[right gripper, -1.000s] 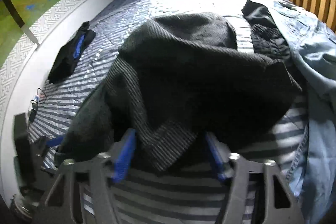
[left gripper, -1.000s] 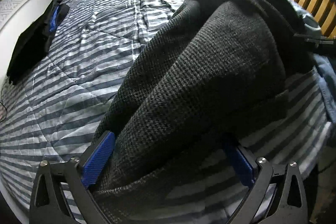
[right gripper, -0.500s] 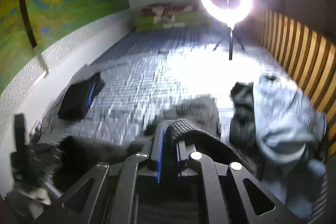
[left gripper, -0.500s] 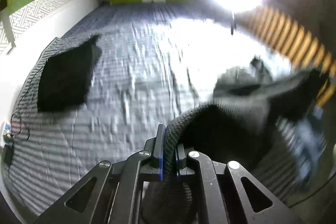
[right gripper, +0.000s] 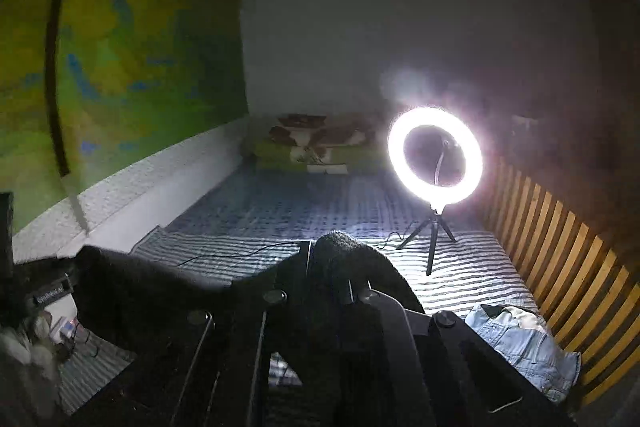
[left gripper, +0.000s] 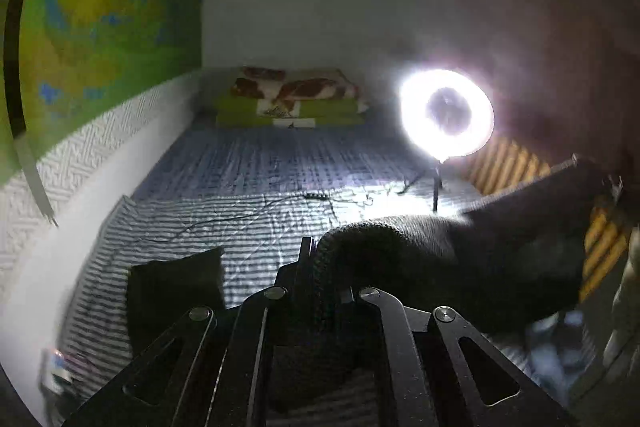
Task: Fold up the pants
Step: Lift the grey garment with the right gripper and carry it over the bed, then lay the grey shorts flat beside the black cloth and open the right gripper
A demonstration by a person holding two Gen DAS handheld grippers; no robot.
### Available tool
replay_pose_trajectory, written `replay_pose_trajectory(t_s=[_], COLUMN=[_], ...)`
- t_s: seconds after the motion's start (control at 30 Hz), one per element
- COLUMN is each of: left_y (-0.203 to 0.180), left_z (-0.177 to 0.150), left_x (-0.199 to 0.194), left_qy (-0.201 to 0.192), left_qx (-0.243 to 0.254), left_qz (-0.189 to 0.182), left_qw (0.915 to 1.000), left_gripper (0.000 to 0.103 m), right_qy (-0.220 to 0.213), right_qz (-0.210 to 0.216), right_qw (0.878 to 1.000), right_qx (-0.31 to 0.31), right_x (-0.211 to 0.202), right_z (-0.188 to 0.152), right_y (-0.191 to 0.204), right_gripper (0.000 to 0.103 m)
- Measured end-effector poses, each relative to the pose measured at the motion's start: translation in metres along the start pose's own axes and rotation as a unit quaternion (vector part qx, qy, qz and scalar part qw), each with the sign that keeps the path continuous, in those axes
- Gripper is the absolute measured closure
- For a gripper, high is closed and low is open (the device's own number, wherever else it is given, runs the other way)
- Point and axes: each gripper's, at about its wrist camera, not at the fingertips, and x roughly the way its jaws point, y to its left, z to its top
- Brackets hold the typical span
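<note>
1. The left gripper point(left gripper: 322, 263) is clamping a bunched edge of the dark knit pants point(left gripper: 460, 267); its jaws are pressed together on the cloth, which is bulging up over the tips and stretching away toward 3 o'clock in the left wrist view.
2. The right gripper point(right gripper: 328, 267) is likewise pinching the pants point(right gripper: 160, 291), with the fabric humping over its tips and trailing off toward 9 o'clock, so the garment is hanging slung between the two tools above the striped bed cover point(left gripper: 256, 223).
3. I am judging the task as barely started: the pants are only being held up by one edge, seemingly to shake them out. No fold is showing yet, and laying them flat, aligning the legs and folding them over are all left to do.
4. A dark folded item point(left gripper: 176, 291) is lying on the cover at 8 o'clock in the left view, possibly finished work, though I cannot tell what it is.
5. A pale blue denim garment point(right gripper: 528, 351) is sitting at 4 o'clock in the right view, near the slatted rail point(right gripper: 560, 259).
6. The ring light point(right gripper: 435, 155) is glaring at 2 o'clock, leaving the foreground very dark.
7. Which part of the pants is being gripped, waistband or hem, is impossible to make out, and the lower hanging part is being cut off by the gripper bodies.
</note>
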Motion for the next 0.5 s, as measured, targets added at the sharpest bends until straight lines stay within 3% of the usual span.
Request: replay_pose_trajectory(t_s=[0.13, 0.2, 0.27, 0.3, 0.33, 0.37, 0.43, 0.5], left_y=[-0.011, -0.019, -0.020, -0.021, -0.021, -0.020, -0.012, 0.003], left_z=[-0.082, -0.155, -0.220, -0.258, -0.285, -0.309, -0.327, -0.321], left_x=[-0.022, -0.022, -0.014, -0.009, -0.007, -0.007, -0.010, -0.013], left_qy=[0.058, 0.129, 0.216, 0.263, 0.294, 0.316, 0.331, 0.318], left_qx=[0.050, 0.068, 0.071, 0.072, 0.076, 0.077, 0.057, 0.017], left_qz=[-0.006, -0.025, -0.042, -0.047, -0.045, -0.039, -0.038, -0.038], left_qw=[0.9970, 0.9890, 0.9730, 0.9610, 0.9518, 0.9448, 0.9410, 0.9470], left_gripper=[0.095, 0.091, 0.081, 0.073, 0.071, 0.071, 0.071, 0.066], right_qy=[0.059, 0.117, 0.217, 0.259, 0.311, 0.335, 0.367, 0.377], right_qz=[0.035, 0.054, 0.086, 0.099, 0.113, 0.123, 0.131, 0.135], right_qw=[0.998, 0.991, 0.972, 0.961, 0.944, 0.934, 0.921, 0.916], right_qx=[-0.012, -0.018, -0.012, -0.008, -0.003, 0.001, 0.013, 0.015], right_x=[-0.027, -0.034, -0.029, -0.026, -0.022, -0.021, -0.024, -0.029], right_z=[-0.076, -0.139, -0.215, -0.245, -0.287, -0.309, -0.346, -0.358], right_y=[0.001, 0.003, 0.006, 0.007, 0.009, 0.009, 0.009, 0.008], right_gripper=[0.096, 0.096, 0.093, 0.091, 0.091, 0.090, 0.090, 0.090])
